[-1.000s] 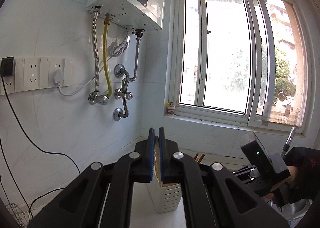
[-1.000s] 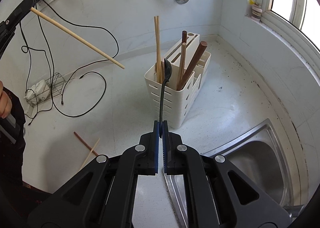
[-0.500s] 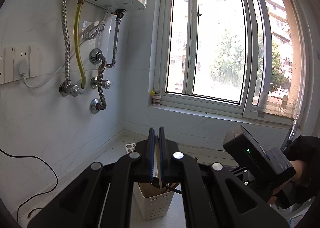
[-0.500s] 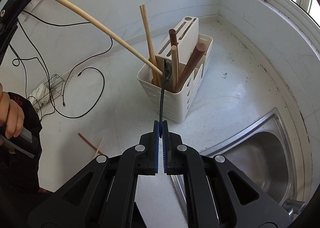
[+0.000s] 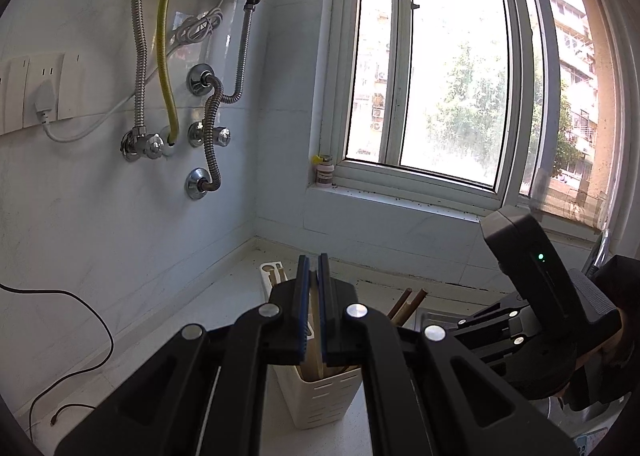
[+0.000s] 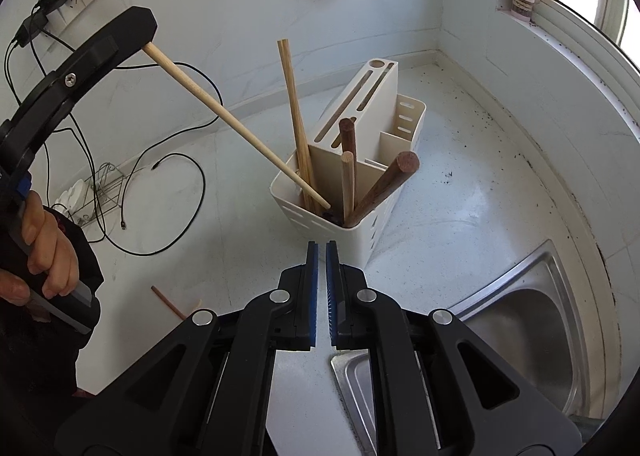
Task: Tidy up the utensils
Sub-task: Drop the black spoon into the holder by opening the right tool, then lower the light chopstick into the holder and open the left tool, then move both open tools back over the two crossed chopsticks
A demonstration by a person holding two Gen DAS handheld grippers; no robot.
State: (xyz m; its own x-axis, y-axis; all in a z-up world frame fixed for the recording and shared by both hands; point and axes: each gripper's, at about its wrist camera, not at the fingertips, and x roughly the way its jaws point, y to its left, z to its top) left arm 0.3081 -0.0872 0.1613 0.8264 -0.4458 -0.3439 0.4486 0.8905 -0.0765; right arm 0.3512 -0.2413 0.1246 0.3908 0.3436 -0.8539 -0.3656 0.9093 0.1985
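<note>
A cream utensil holder (image 6: 320,216) stands on the white counter and holds several wooden sticks and chopsticks; it also shows in the left wrist view (image 5: 320,396). My left gripper (image 5: 314,268) is shut on a pale wooden stick (image 6: 236,124) whose tip dips into the holder's front compartment. My right gripper (image 6: 320,252) is slightly open and empty, just above the holder's near side. A dark spoon (image 6: 334,216) lies low inside the holder.
A steel sink (image 6: 520,328) sits at the right. Two loose chopsticks (image 6: 170,302) lie on the counter at the left. Black cables (image 6: 168,196) and a wire rack (image 6: 96,192) lie further left. A window and wall pipes are behind.
My right gripper let go of the dark spoon, which dropped into the holder, and its jaws parted. My left gripper brought the pale stick down into the holder.
</note>
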